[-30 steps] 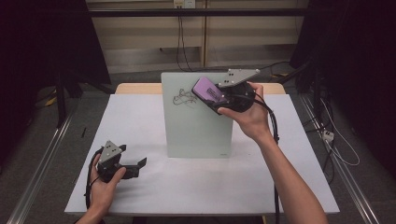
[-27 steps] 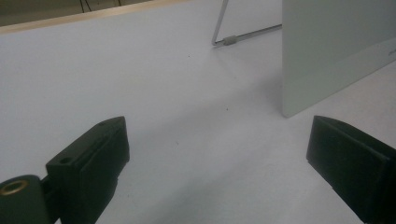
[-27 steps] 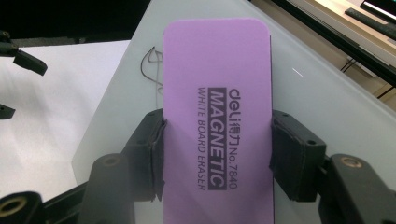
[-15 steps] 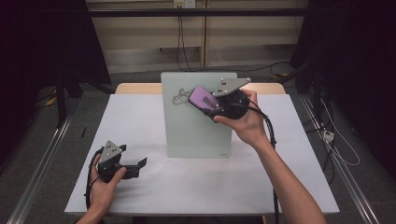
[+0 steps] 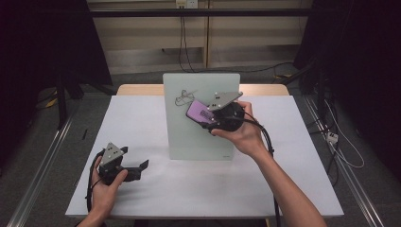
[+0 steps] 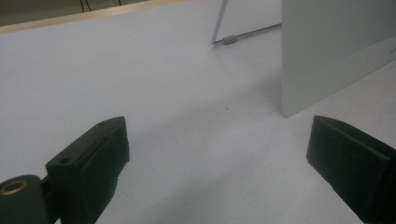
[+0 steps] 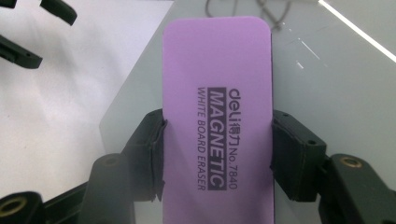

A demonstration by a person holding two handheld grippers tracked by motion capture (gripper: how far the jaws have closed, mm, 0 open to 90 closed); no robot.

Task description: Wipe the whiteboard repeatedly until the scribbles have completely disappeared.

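Right tongs: my right gripper [image 5: 204,115] is clamped on the purple whiteboard eraser [image 7: 217,116], one pad on each long edge, gripping it across its width near the lower half.
Left tongs: my left gripper [image 5: 138,166] rests low on the white table [image 5: 293,156], jaws standing wide apart with nothing between them.
Eraser: held up against the face of the upright whiteboard [image 5: 189,137], just below the dark scribble [image 5: 182,97]; its printed plastic back faces my right gripper's camera.
Board: stands beyond and to the right of my left gripper's open jaws, propped on a wire stand [image 6: 243,35] behind it.
Handling: I judge the eraser light, with a stiff, smooth shell and a softer wiping face on the side I cannot see. The shell looks slick, so the grip on the long edges is the right one; a hold on the rounded ends would likely slip.
Risk: the board seems lightly propped, so I would press gently; a hard push could tip or slide it.
Step in hand: bringing the eraser to the scribble to wipe it.
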